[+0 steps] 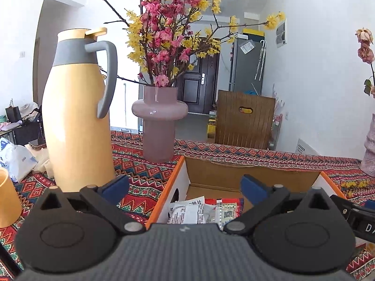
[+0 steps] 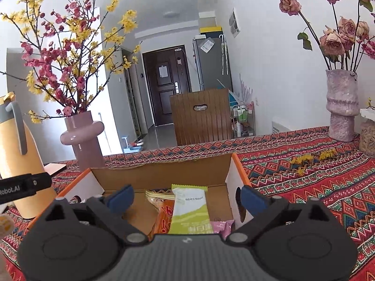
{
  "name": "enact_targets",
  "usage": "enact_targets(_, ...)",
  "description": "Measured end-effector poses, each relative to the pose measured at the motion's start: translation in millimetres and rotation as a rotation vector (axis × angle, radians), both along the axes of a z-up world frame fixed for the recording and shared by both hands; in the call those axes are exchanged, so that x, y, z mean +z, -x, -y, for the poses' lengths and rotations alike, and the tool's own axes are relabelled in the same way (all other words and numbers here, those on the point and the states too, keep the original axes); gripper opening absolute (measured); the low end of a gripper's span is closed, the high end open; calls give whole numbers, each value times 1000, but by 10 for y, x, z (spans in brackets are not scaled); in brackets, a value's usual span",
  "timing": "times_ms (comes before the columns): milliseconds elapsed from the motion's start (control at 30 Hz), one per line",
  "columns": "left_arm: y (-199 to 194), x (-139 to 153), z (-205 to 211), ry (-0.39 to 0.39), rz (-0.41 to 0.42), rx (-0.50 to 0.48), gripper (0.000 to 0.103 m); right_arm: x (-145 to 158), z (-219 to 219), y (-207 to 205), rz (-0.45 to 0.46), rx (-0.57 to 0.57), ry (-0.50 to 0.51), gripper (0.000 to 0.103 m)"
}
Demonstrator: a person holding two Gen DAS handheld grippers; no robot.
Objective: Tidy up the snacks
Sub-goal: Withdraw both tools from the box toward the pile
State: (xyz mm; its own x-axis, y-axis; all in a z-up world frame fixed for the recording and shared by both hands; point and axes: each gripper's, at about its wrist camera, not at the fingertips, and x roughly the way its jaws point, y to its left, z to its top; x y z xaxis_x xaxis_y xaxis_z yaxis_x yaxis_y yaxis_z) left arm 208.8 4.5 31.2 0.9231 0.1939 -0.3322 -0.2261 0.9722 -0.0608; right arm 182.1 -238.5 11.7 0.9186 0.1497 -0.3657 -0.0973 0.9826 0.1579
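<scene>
An open cardboard box [image 1: 255, 175] with orange edges and white sides stands on the patterned tablecloth. In the left wrist view my left gripper [image 1: 185, 185] is open and empty above the box's left part, over a white snack packet [image 1: 187, 210] and a red packet [image 1: 230, 207]. In the right wrist view the same box [image 2: 161, 173] holds a green and white packet [image 2: 188, 208], an orange packet [image 2: 163, 222] and a pink packet [image 2: 222, 227]. My right gripper [image 2: 187, 196] is open and empty above them.
A yellow thermos jug [image 1: 77, 117] and a pink vase [image 1: 159, 126] of blossom branches stand left of the box. A mottled pink vase [image 2: 342, 107] of dried roses stands at the far right. A wooden chair [image 2: 201, 114] sits behind the table.
</scene>
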Motion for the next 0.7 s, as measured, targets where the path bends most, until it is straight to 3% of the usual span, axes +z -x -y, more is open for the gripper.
enact_targets(433,37,78,13,23,-6,8,103,92,23,115,35,9,-3,103)
enact_targets(700,366,323,83,3,24,-31,103,325,64,450,65,44,4,103)
